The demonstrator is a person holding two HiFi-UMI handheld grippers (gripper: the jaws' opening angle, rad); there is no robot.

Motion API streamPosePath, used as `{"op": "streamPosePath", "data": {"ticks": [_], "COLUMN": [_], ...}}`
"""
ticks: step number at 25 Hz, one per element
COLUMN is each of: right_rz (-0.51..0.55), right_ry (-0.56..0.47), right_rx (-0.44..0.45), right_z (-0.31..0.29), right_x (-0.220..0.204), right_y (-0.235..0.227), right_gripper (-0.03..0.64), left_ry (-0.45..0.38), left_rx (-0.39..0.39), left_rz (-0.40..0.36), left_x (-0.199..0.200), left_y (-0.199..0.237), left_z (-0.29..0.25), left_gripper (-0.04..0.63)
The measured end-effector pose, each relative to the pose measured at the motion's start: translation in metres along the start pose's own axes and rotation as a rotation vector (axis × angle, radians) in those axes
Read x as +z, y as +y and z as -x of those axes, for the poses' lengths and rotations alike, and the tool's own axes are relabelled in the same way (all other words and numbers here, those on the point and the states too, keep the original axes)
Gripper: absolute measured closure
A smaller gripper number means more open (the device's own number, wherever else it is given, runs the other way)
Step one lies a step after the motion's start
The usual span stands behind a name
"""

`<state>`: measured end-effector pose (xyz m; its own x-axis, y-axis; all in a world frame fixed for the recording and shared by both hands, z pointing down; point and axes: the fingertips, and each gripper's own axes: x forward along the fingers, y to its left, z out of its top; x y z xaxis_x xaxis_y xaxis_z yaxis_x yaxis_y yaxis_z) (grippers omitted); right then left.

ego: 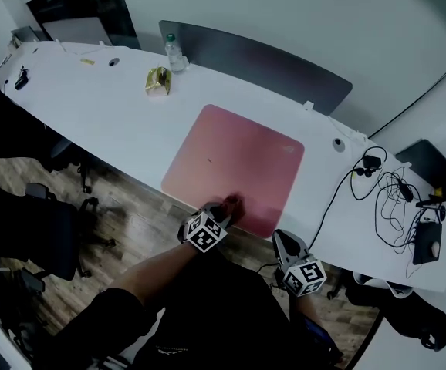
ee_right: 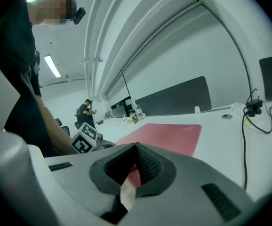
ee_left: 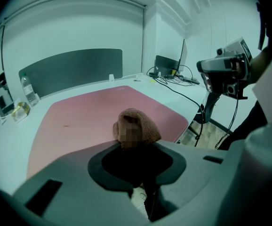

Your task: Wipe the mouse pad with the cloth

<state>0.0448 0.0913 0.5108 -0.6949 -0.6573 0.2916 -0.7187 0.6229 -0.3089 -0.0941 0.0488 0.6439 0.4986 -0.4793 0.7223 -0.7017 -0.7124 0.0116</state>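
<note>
A large pink mouse pad [ego: 234,167] lies on the white table [ego: 115,106], reaching its near edge. My left gripper [ego: 224,210] is shut on a brownish-red cloth [ego: 231,203], which rests on the pad's near edge. In the left gripper view the bunched cloth [ee_left: 135,127] sticks out between the jaws over the pad [ee_left: 89,114]. My right gripper [ego: 286,243] hangs off the table's near edge, right of the pad, jaws shut and empty. The right gripper view shows the pad [ee_right: 166,136] ahead and the left gripper's marker cube [ee_right: 85,138] to the left.
A water bottle [ego: 175,52] and a shiny wrapper [ego: 158,80] stand at the far left of the pad. Black cables [ego: 385,191] and a device lie at the table's right end. A dark divider panel [ego: 261,60] runs along the far edge. Office chairs [ego: 49,230] stand on the floor at left.
</note>
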Motion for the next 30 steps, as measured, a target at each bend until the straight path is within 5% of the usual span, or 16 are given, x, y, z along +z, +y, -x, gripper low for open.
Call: {"op": "streamPosePath", "data": {"ticks": [23, 30], "right_rz": [0.020, 0.020], "right_ry": [0.015, 0.017], "right_rx": [0.032, 0.035], "right_z": [-0.074, -0.093], "right_x": [0.027, 0.029], "right_y": [0.014, 0.016], "right_gripper": [0.592, 0.592], "left_ry": [0.022, 0.013], "left_rx": [0.230, 0.291], "left_rz": [0.154, 0.277], "left_x": [-0.066, -0.084], "left_y": [0.157, 0.199], "left_z": [0.064, 0.080], "left_gripper": [0.506, 0.505]}}
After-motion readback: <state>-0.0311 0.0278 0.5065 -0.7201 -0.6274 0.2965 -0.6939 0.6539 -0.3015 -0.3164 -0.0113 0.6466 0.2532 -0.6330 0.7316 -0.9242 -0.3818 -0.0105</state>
